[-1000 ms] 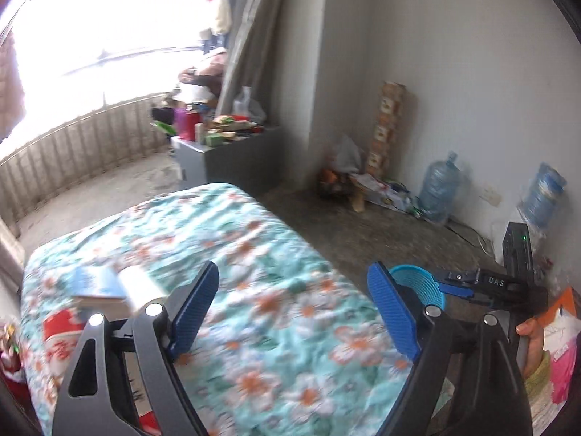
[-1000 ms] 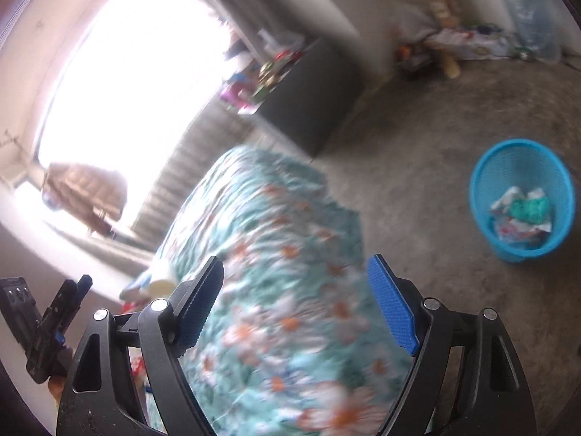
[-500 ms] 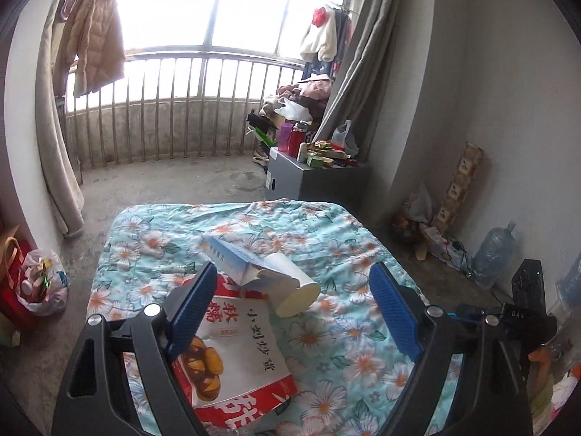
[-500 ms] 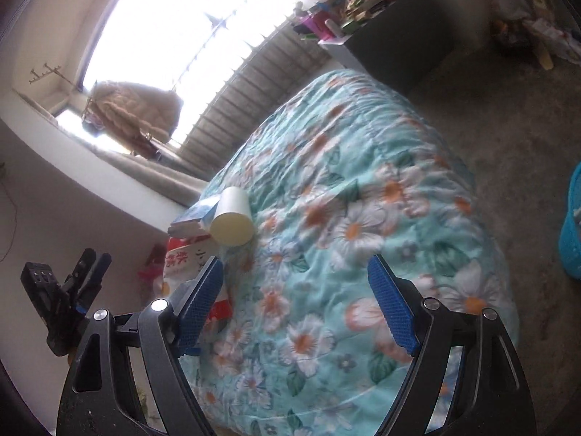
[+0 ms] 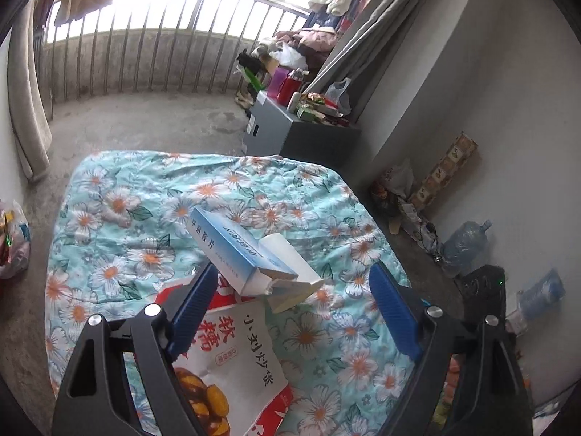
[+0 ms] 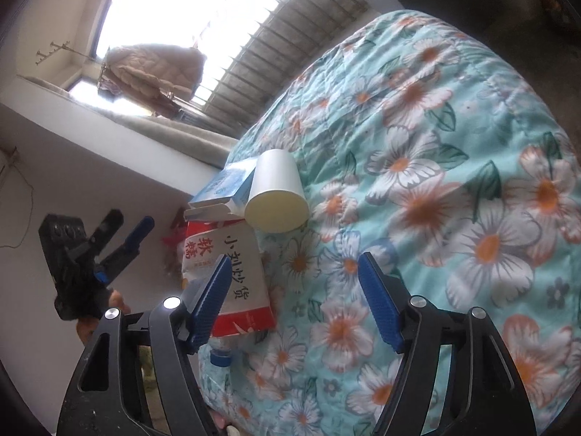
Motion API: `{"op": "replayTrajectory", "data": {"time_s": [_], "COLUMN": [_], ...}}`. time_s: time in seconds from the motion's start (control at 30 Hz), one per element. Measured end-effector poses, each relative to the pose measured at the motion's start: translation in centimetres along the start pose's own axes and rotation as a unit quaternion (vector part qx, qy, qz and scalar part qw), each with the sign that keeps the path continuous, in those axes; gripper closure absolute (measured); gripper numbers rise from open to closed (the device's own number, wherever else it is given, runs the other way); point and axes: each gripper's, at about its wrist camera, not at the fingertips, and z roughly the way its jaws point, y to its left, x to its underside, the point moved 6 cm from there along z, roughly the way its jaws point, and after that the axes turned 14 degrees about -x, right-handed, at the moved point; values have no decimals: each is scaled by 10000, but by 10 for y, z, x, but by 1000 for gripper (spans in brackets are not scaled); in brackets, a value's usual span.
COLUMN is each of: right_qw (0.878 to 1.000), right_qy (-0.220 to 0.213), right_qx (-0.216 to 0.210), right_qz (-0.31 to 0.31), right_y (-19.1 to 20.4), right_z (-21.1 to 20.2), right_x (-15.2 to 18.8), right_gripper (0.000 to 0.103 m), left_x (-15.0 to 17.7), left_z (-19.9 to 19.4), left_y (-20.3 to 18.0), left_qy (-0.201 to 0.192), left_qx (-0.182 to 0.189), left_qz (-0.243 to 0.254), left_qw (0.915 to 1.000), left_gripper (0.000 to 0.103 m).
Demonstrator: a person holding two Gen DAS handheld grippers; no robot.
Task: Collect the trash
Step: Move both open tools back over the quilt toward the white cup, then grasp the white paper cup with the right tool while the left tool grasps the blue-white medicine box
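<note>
On the floral quilt (image 5: 120,218) lie three pieces of trash: a blue and white carton (image 5: 236,250), a white paper cup (image 5: 290,272) on its side, and a red and white snack bag (image 5: 236,359). My left gripper (image 5: 294,301) hovers open just short of the carton and cup, its left finger over the bag. From the right wrist the cup (image 6: 276,192), carton (image 6: 225,189) and bag (image 6: 225,272) sit ahead to the left. My right gripper (image 6: 294,287) has its jaws closing with only quilt between them. The left gripper (image 6: 109,250) shows at the far left.
A grey cabinet (image 5: 290,130) crowded with bottles and boxes stands beyond the quilt. Water jugs (image 5: 464,247) and clutter line the right wall. A curtain (image 5: 25,109) hangs at left, a plastic bag (image 5: 11,243) beneath it. A blue bottle cap (image 6: 219,358) lies near the quilt's edge.
Both views swung from the floor and blue basket onto the quilt; carton, cup and bag came into view and grew nearer. The right jaws have narrowed.
</note>
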Motion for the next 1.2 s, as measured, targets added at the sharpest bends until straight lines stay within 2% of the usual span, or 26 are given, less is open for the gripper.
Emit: {"op": "replayTrajectory", "data": {"time_s": [0.1,0.17,0.3,0.33,0.43,0.63,0.77,0.9,1.0,1.17,1.2], "right_qw": [9997,9992,9980,9977,9963,9946,9938,9929,9919,9898,9895], "right_qy": [164,272,444,472,537,623,634,651,637,598,592], "right_qx": [110,167,255,279,372,445,510,590,672,795,816], "right_qz": [-154,-253,-358,-392,-564,-696,-763,-800,-876,-1024,-1040], "right_y": [1,2,1,0,2,0,-1,-4,-4,-5,-4], "right_z": [20,31,51,55,62,72,78,85,87,91,102], "right_x": [-9,-13,-22,-24,-25,-28,-32,-32,-33,-35,-39], "right_gripper": [46,49,55,56,57,64,69,77,80,91,93], "left_x": [-24,-36,-37,-32,-22,-13,-12,-13,-14,-16,-17], "left_z": [28,51,90,103,119,134,141,139,139,136,135], "left_y": [19,35,57,60,63,64,69,73,73,74,74], "left_qy": [590,1012,1852,2148,2504,2705,2767,2725,2667,2528,2500], "left_qx": [74,14,121,169,201,444,433,464,481,548,560], "left_qz": [-337,-664,-1352,-1441,-1560,-1709,-1740,-1753,-1739,-1714,-1728], "left_qw": [9977,9926,9733,9658,9553,9464,9441,9449,9468,9507,9510], "left_gripper": [23,26,30,31,31,42,49,59,60,63,64]}}
